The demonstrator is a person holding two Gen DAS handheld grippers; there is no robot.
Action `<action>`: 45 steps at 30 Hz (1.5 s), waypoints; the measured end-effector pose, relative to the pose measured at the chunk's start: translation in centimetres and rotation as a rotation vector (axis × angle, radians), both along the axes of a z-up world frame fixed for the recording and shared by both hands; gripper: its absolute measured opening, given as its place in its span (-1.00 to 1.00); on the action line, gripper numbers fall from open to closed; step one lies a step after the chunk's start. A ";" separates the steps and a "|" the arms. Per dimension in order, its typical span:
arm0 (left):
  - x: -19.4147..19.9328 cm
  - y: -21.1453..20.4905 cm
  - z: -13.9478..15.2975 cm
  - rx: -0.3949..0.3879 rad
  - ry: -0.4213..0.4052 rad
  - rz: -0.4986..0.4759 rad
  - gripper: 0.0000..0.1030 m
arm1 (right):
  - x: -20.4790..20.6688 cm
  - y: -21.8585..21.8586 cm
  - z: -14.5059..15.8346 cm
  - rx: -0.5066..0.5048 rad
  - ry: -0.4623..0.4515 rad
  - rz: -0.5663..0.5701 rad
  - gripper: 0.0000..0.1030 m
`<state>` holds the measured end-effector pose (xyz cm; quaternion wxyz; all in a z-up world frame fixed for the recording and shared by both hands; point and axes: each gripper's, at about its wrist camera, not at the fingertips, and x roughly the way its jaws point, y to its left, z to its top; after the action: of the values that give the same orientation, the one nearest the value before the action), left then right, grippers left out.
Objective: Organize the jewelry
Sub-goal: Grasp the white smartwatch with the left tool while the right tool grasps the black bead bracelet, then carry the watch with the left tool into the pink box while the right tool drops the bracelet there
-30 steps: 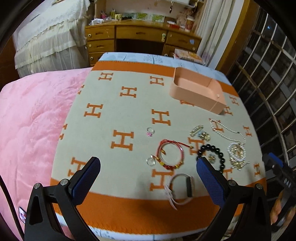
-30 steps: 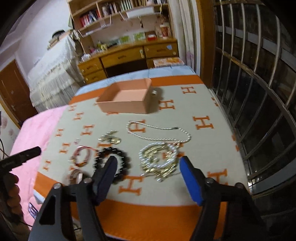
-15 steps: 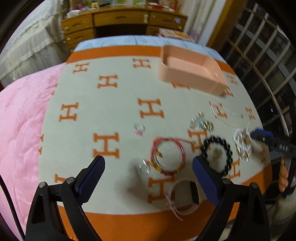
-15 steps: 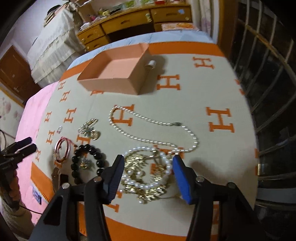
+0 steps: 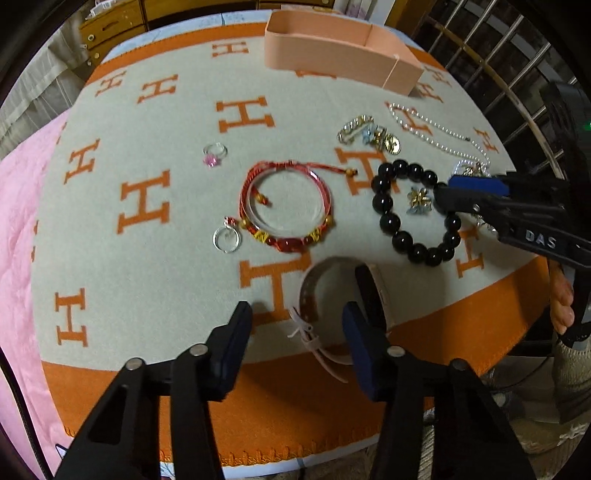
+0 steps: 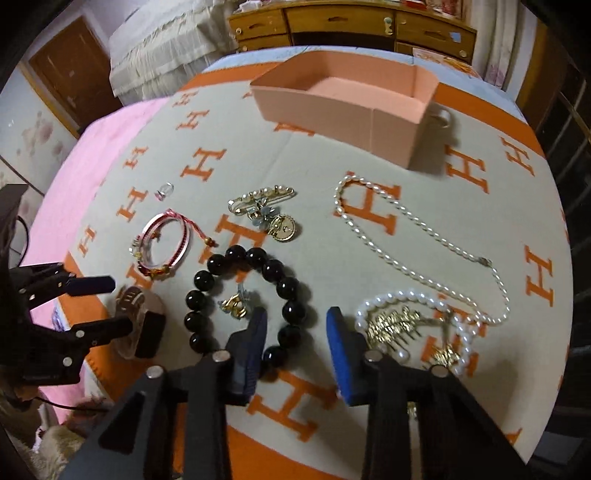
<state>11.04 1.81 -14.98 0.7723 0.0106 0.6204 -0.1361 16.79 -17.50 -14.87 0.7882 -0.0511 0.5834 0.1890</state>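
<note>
Both claws have just been closing as I drop them, left claw (image 5: 297, 317) half-open straddling the pink watch (image 5: 343, 291), right claw (image 6: 295, 325) narrowed around the black bead bracelet (image 6: 251, 302), neither gripping yet, box (image 6: 343, 107) empty.

Orange-lettered blanket (image 5: 155, 254) (pink quilt (image 5: 18, 206) beside), wooden dresser (image 6: 351, 26) behind

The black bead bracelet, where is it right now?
In the right wrist view the black bead bracelet lies on the H-patterned blanket near its front edge, between the red string bracelet on its left and the pearl jewelry pile on its right.
</note>
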 end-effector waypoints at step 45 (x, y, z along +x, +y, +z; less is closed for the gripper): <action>23.0 -6.6 8.0 0.055 -0.375 0.107 -0.81 | 15.3 -1.5 8.2 0.124 -0.251 -0.302 -0.70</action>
<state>33.99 -4.81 -6.95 0.8799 0.0240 0.4688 -0.0736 32.09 -18.96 -6.66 0.8757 0.0625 0.4690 0.0963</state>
